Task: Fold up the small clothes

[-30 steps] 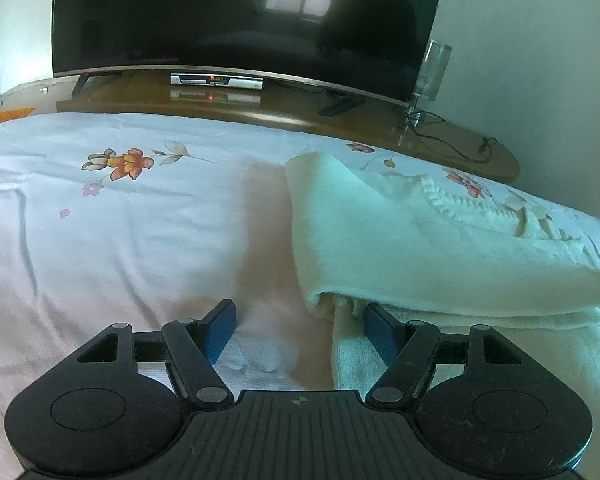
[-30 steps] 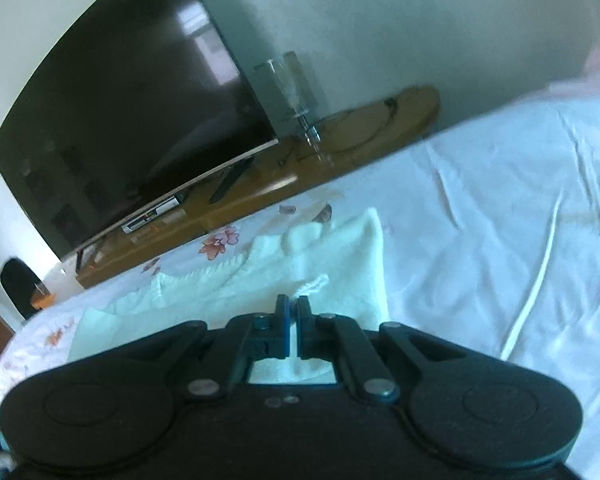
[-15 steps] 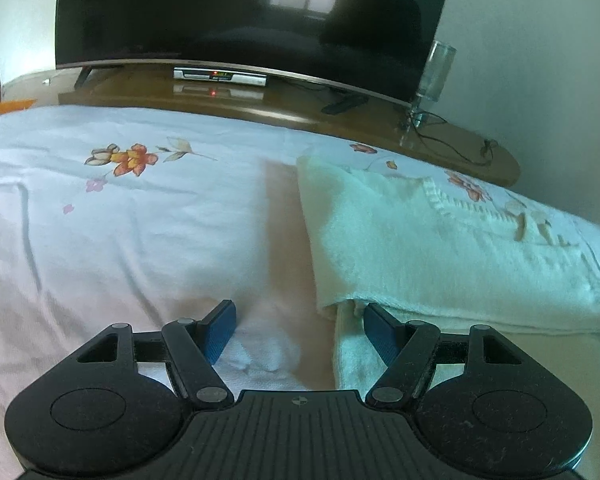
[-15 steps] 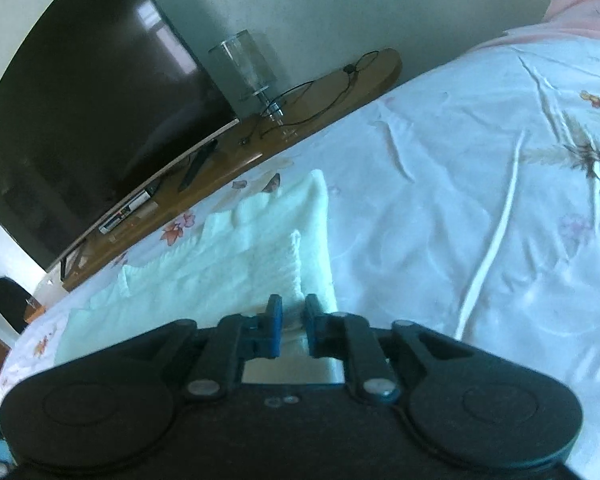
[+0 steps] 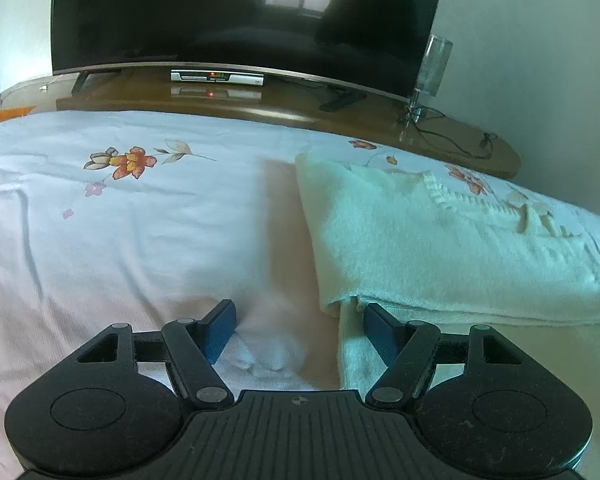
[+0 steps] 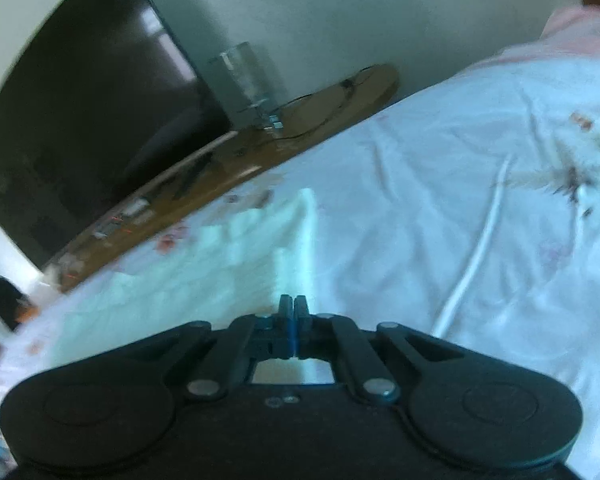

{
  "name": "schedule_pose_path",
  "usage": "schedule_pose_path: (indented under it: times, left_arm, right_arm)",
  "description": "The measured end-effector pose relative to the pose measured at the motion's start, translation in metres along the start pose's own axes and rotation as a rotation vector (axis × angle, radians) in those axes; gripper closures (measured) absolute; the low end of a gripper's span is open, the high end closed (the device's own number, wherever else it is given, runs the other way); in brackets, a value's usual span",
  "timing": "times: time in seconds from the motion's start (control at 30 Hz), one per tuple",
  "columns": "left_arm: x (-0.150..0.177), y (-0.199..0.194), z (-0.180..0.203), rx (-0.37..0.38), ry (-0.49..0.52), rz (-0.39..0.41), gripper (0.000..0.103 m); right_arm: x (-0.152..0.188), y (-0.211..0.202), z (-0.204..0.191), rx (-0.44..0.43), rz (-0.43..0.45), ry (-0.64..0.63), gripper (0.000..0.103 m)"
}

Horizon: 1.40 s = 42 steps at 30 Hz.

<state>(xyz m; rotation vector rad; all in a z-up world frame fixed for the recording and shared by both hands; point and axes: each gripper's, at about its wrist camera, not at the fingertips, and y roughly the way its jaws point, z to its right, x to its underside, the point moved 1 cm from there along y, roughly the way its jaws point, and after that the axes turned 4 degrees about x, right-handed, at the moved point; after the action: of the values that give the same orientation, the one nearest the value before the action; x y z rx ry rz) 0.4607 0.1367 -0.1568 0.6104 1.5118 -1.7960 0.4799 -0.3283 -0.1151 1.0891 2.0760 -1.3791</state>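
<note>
A small pale cream knitted garment (image 5: 440,244) lies folded over on the floral bed sheet (image 5: 120,224), right of centre in the left wrist view. My left gripper (image 5: 298,320) is open and empty, low over the sheet at the garment's near left corner; its right finger (image 5: 380,330) touches the lower layer. In the blurred right wrist view the garment (image 6: 220,276) lies ahead and left of my right gripper (image 6: 293,304). Its jaws are closed together with no cloth visible between them.
A wooden TV stand (image 5: 260,104) runs along the bed's far edge, with a large dark TV (image 5: 240,12), a set-top box (image 5: 217,77), a remote (image 5: 342,102), cables and a clear glass vase (image 5: 430,68). Wrinkled sheet (image 6: 480,200) spreads right of the garment.
The lifted fold of the garment has come down flat onto the lower layer. My right gripper opened slightly, let the cloth go, shut again and is moving. The left gripper barely moved.
</note>
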Motion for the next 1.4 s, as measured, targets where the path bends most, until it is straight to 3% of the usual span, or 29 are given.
schedule_pose_path:
  times: [0.07, 0.2, 0.33, 0.4, 0.63, 0.73, 0.8, 0.87, 1.03, 1.1, 1.17, 1.23, 1.37, 1.4]
  left_arm:
    - [0.000, 0.000, 0.000, 0.001, -0.012, 0.005, 0.032]
    - [0.000, 0.003, 0.003, -0.008, 0.014, -0.006, 0.031]
    - [0.000, 0.003, 0.004, -0.010, 0.032, -0.009, 0.031]
    - [0.000, 0.004, 0.004, -0.012, 0.038, -0.010, 0.031]
    - [-0.001, 0.004, 0.005, -0.016, 0.036, -0.013, 0.031]
    - [0.000, 0.004, 0.004, -0.013, 0.039, -0.012, 0.031]
    - [-0.001, 0.004, 0.005, -0.015, 0.042, -0.016, 0.031]
    - [-0.002, 0.004, 0.005, -0.015, 0.045, -0.021, 0.031]
    - [-0.006, -0.014, 0.001, -0.047, 0.074, -0.012, 0.031]
    - [-0.014, -0.035, 0.003, -0.024, 0.090, 0.078, 0.032]
    - [-0.025, -0.037, 0.019, 0.061, 0.108, 0.116, 0.032]
    - [-0.030, -0.021, 0.044, 0.114, 0.170, 0.094, 0.032]
    - [-0.022, 0.024, 0.057, 0.121, 0.175, -0.030, 0.031]
    - [-0.016, 0.028, 0.055, 0.112, 0.196, -0.023, 0.031]
  right_arm:
    - [0.000, -0.005, -0.005, -0.019, 0.026, -0.002, 0.079]
    - [0.000, 0.006, -0.011, -0.003, 0.001, -0.015, 0.079]
    - [0.003, 0.019, -0.015, 0.012, -0.040, -0.034, 0.086]
    - [0.006, 0.020, -0.022, 0.025, -0.040, -0.080, 0.095]
    - [0.002, 0.001, -0.034, 0.054, 0.039, -0.168, 0.097]
    - [0.002, 0.001, -0.029, 0.062, 0.028, -0.171, 0.097]
    - [0.005, 0.009, -0.022, 0.104, 0.003, -0.166, 0.097]
    - [0.007, 0.015, -0.014, 0.093, -0.022, -0.138, 0.097]
    - [0.002, 0.002, -0.013, 0.102, 0.019, -0.139, 0.088]
    - [-0.002, -0.012, -0.015, 0.085, 0.056, -0.174, 0.088]
    - [-0.005, -0.016, -0.023, 0.076, 0.080, -0.235, 0.090]
    - [-0.009, -0.007, -0.033, 0.068, 0.073, -0.280, 0.093]
    - [-0.006, 0.020, -0.054, 0.082, 0.041, -0.384, 0.093]
    - [-0.004, 0.026, -0.055, 0.094, 0.030, -0.413, 0.093]
